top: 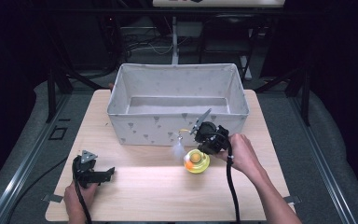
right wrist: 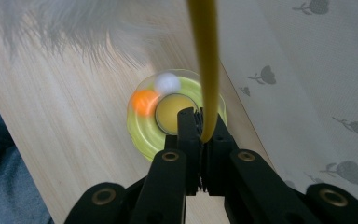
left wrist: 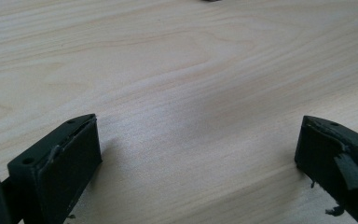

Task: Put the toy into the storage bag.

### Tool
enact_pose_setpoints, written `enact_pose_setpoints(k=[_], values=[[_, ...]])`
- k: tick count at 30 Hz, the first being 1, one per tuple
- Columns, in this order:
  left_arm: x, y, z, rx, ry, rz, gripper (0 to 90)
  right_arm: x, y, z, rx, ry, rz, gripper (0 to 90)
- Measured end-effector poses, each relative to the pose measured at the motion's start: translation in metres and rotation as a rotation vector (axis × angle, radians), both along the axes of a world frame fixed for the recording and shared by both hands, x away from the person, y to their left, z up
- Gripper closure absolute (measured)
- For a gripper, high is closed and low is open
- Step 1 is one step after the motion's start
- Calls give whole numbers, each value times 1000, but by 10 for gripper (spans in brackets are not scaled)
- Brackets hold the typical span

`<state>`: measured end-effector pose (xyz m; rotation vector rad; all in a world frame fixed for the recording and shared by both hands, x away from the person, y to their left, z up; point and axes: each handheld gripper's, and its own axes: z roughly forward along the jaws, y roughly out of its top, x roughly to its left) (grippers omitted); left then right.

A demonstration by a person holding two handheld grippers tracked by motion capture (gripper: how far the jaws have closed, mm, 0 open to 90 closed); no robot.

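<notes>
Fabric bin (top: 144, 126) just behind yellow spinner toy (top: 196, 161) on table (top: 144, 196) — my right gripper (right wrist: 199, 125) clenches its yellow wand (right wrist: 205, 60) above it; left gripper (top: 103, 173) rests agape, empty.

Looks like a lab or recording studio setup, not a home. Pale wood table (top: 135, 186) stands lit in an otherwise dark room, black surroundings on both sides. Dark metal frame struts (top: 53, 88) stand around the table edges, a rail (top: 23, 172) runs along the grey floor at left. Loose cables (top: 142, 44) lie on the floor behind the table, near a white stand leg (top: 174, 39). Tape marks (top: 57, 133) on the floor beside the table.
</notes>
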<state>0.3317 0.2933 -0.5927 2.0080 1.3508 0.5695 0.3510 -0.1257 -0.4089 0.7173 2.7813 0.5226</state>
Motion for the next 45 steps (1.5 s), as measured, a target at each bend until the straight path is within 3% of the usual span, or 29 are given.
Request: enact_pose_setpoints(k=[28,45], values=[[0,0,0,-1,0,-1,4,1,-12,32,5,32,12,881],[0,0,0,-1,-1,0,4,1,-15,50,-19,9,14,881]])
